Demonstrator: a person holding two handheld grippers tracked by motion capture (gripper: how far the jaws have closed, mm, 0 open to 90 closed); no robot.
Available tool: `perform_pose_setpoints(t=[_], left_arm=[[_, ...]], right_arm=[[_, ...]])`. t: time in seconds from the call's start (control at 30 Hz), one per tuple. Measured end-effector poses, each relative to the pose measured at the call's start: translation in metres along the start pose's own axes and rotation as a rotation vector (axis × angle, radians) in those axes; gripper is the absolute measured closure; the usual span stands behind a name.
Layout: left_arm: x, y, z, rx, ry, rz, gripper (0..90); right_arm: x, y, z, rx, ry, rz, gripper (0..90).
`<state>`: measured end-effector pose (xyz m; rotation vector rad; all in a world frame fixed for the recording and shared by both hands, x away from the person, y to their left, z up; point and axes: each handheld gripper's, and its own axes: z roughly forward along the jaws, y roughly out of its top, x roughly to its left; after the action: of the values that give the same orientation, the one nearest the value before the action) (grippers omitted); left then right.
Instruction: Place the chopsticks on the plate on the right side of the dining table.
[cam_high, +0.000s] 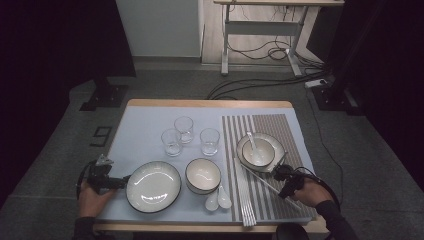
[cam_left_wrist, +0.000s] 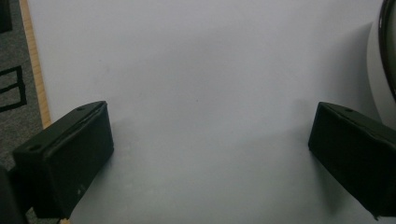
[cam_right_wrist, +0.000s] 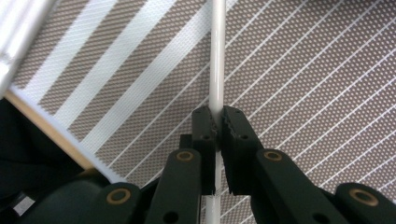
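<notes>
While the right tool is clamped on one chopstick, it should be lifted level; left tool stands apart.

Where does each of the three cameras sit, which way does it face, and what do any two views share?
High view: above the person's side, facing forward and down on the pale blue table mat; both forearms, left gripper and right gripper show.
Left gripper view: on the left gripper, looking along its open black jaws at the mat; the dark-rimmed white plate edges in.
Right gripper view: on the right gripper, its jaws shut on a thin white chopstick over the brown striped woven placemat.
Shared: the high and right gripper views both show chopstick and placemat.
</notes>
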<state>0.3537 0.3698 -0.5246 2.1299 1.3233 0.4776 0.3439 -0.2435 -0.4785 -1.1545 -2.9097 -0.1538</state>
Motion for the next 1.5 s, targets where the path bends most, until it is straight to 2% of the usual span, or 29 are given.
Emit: perform_pose_setpoints(t=[0.5,0.73,1.03,1.5], left_arm=[[0.0,0.0,0.0,-0.001,0.001,0.0,0.0],[0.0,0.0,0.0,0.0,0.001,0.001,0.0],[0.0,0.0,0.0,-0.002,0.001,-0.001,0.0],[0.0,0.0,0.0,-0.002,0.001,-0.001,0.0]], right_arm=[[0.02,-0.005,-0.024,-0.041,0.029,-0.043,84.1],[0.022,-0.004,-0.039,-0.068,0.024,-0.053,84.0],[0.011,-0.004,-0.055,-0.091,-0.006,-0.025,84.1],[-0.019,-0.008,-0.059,-0.094,-0.045,0.055,84.1]])
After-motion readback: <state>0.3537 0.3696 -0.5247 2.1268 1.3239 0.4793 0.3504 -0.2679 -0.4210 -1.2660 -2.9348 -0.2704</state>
